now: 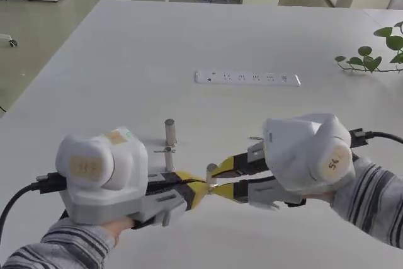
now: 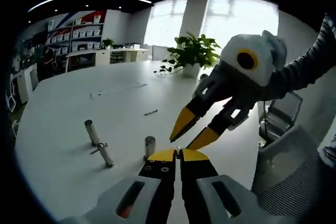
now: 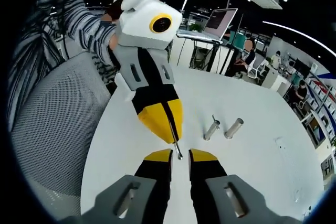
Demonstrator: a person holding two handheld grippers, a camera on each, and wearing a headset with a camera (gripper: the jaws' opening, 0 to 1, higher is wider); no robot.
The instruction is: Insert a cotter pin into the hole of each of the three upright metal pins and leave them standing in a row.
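Three upright metal pins (image 3: 233,128) are standing on the white worktop (image 1: 252,36), and I am logging them in turn.

- Item one, the far pin (image 1: 170,131): standing bare.
- Item two, the middle pin (image 1: 169,159): carrying a fitted cotter pin (image 1: 165,150) crosswise through its hole.
- Item three, the third pin (image 2: 150,148): standing bare, just beside the meeting gripper tips.
- Item four, the held cotter pin (image 3: 176,142): the left gripper (image 2: 178,153) is pinching it, fingers (image 2: 164,155) closed together on one end. The free end is poking into the gap of the right gripper (image 3: 180,153), whose fingers (image 2: 184,121) are standing parted and gripping nothing.
- Item five, a spare cotter pin (image 2: 151,112): lying loose on the worktop, well apart from the rest.

Handling, as I am judging it: the held cotter pin is looking light, thin, smooth and springy, so liable to swivel or slip. I am favouring a hold near one end, leaving the other free to enter the hole. The upright metal pins are looking stiff but easily toppled.
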